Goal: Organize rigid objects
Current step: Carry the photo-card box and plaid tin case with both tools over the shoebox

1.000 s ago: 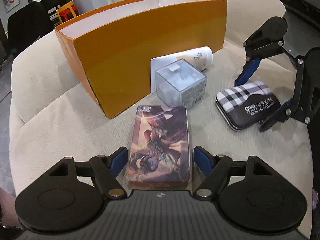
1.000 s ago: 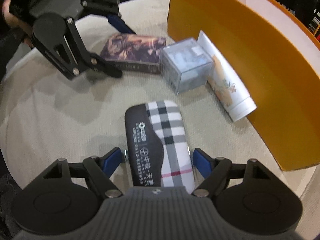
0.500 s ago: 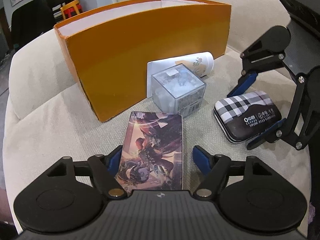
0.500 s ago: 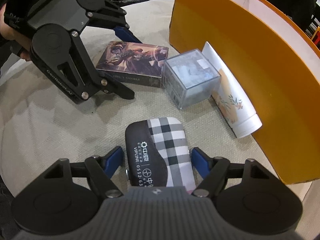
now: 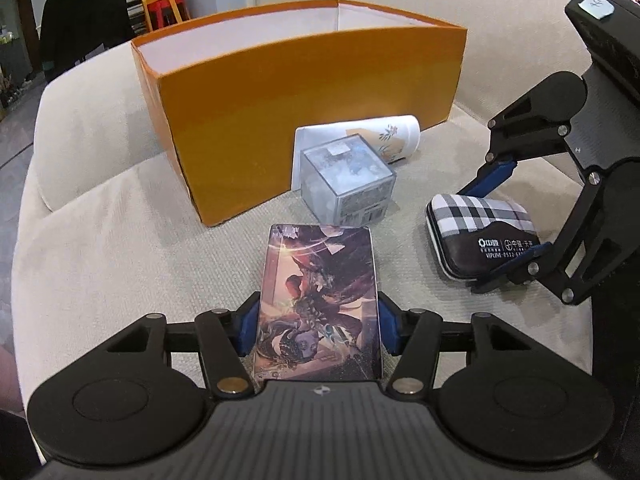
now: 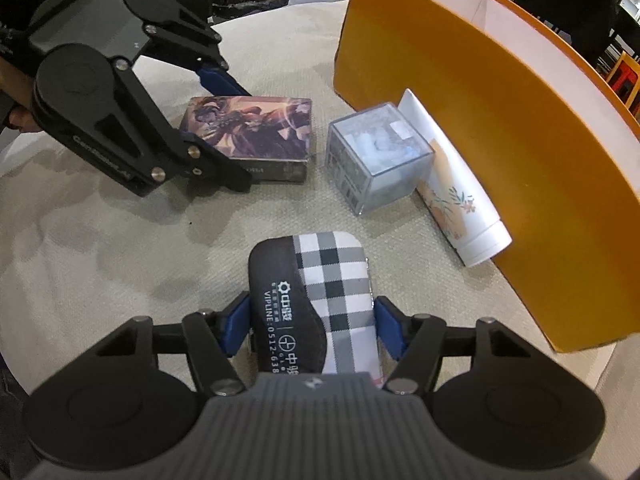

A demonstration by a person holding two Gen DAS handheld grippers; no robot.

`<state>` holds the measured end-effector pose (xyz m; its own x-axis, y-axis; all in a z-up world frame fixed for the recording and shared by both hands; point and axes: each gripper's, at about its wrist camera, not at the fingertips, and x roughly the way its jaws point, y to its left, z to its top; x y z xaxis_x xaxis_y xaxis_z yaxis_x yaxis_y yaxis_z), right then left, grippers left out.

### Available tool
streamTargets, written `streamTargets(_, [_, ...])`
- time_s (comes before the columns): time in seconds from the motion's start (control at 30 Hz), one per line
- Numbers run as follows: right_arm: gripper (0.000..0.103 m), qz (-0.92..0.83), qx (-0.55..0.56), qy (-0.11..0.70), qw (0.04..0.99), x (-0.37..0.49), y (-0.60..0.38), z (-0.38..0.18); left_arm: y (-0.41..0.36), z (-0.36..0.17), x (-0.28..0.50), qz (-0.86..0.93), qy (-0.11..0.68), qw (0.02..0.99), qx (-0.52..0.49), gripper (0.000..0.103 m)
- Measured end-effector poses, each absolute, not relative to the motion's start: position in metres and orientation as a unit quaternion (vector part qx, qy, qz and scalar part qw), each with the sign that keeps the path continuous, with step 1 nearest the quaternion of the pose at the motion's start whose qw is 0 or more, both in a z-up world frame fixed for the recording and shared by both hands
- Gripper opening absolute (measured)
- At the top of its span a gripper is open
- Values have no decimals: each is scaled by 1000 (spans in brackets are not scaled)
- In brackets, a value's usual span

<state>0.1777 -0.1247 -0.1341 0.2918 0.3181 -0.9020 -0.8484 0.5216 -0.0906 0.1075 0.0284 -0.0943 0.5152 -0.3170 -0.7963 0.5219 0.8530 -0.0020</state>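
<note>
Between the blue pads of the left gripper (image 5: pixel 318 328) lies the card box (image 5: pixel 318 300), flat on the beige cushion (image 5: pixel 120 264). Its jaws have just been closing and now stand narrowed onto the long sides of that box, both pads touching its edges near the close end, at about six o'clock in the left wrist view. From the right wrist view the same gripper (image 6: pixel 236 136) shows at ten o'clock, its fingers straddling the left end of the card box (image 6: pixel 256 128).

Likewise the right gripper (image 6: pixel 312 328) has its jaws just drawn in around the plaid case (image 6: pixel 316 292): the left pad presses the black side, the right pad sits against the checked side, at six o'clock in its own view. In the left wrist view the case (image 5: pixel 480 232) lies at three o'clock with the right gripper (image 5: pixel 504 216) straddling it.

Farther off, a clear cube (image 5: pixel 346 184) sits just beyond the card box, around twelve o'clock. Behind it a white tube (image 5: pixel 392 140) with a floral print leans against the orange box (image 5: pixel 312 112), which stands open-topped at the far side of the cushion. In the right wrist view the cube (image 6: pixel 376 160) is at one o'clock, the tube (image 6: pixel 460 204) beside it at two, touching the wall of the orange box (image 6: pixel 500 128).
</note>
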Motion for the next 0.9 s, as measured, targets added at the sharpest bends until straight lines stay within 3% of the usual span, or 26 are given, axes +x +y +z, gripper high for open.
streamTargets(0.9, [64, 331, -276, 366, 824, 187, -143, -39, 11, 2, 101, -250, 330, 895, 165, 66])
